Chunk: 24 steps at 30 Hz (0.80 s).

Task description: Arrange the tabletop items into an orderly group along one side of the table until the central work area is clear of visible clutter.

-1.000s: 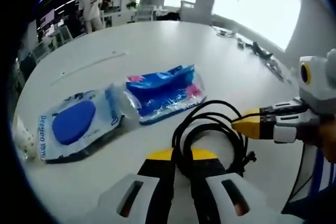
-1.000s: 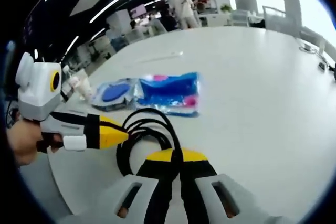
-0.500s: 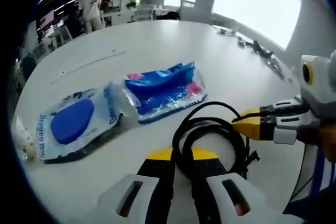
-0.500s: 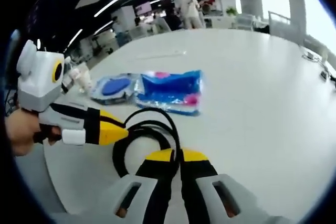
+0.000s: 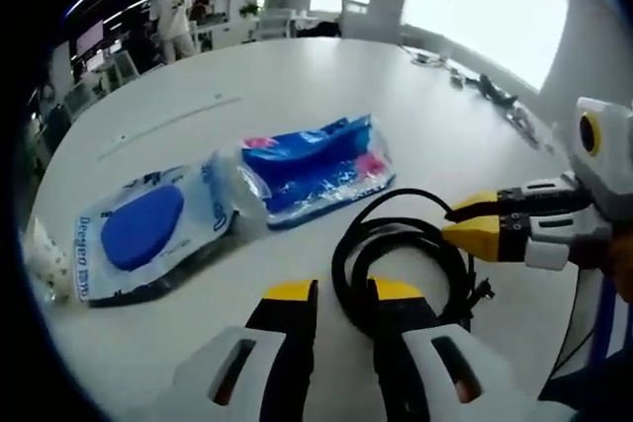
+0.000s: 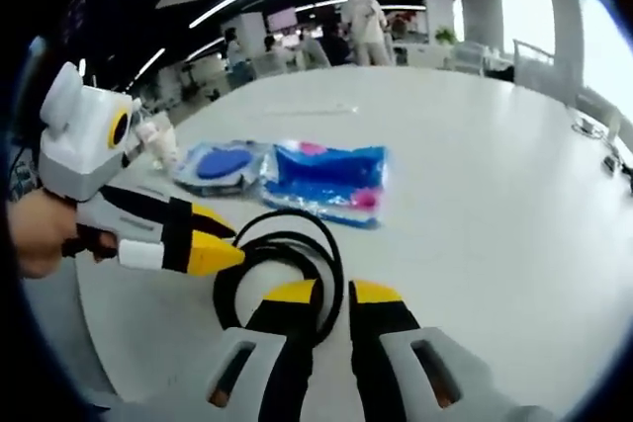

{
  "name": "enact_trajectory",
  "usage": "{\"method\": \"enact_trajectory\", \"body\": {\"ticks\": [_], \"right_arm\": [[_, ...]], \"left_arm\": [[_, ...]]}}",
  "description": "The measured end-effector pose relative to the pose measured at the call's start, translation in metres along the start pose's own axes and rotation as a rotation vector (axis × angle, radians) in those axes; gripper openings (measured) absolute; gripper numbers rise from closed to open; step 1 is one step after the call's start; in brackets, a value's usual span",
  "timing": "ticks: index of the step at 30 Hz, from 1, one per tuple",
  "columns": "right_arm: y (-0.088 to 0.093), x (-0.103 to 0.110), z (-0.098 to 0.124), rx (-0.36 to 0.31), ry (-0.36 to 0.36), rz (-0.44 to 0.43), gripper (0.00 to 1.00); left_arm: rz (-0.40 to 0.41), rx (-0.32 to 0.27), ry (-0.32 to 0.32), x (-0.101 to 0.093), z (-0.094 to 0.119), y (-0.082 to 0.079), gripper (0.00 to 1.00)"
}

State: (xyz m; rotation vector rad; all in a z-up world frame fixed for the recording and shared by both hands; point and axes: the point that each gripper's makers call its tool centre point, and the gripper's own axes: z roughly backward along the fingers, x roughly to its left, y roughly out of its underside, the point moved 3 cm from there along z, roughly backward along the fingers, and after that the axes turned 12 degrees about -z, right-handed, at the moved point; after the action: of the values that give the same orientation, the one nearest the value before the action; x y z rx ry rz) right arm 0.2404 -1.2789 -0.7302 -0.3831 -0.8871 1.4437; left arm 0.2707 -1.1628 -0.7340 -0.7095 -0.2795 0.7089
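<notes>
Where office lights glow, white table (image 5: pixel 297 76); black cable (image 5: pixel 401 244) loose between both parted grippers (image 5: pixel 341 294).

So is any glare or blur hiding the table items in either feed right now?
Left gripper view: windows blow out top right, but the coiled black cable and both blue plastic packets stay sharp. Right gripper view: window glare at the right edge, ceiling strips bright, people in the background soft, fisheye bends the white table.
</notes>
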Motion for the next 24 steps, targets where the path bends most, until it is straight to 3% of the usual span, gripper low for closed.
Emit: {"method": "enact_trajectory", "body": {"ticks": [5, 10, 19, 24], "right_arm": [[-0.003, -0.001, 0.003, -0.028, 0.004, 0.001, 0.29], [-0.008, -0.002, 0.006, -0.059, 0.006, -0.009, 0.46], [-0.007, 0.006, 0.010, -0.077, 0.008, -0.008, 0.71], [-0.011, 0.014, 0.013, -0.085, 0.001, 0.003, 0.73]], "left_arm": [[-0.021, 0.008, -0.016, 0.000, 0.003, 0.001, 0.39], [-0.012, 0.007, -0.028, 0.001, 0.008, 0.004, 0.65], [0.021, -0.008, -0.056, 0.010, 0.020, 0.007, 0.84], [0.021, -0.020, -0.060, 0.016, 0.030, 0.007, 0.85]]}}
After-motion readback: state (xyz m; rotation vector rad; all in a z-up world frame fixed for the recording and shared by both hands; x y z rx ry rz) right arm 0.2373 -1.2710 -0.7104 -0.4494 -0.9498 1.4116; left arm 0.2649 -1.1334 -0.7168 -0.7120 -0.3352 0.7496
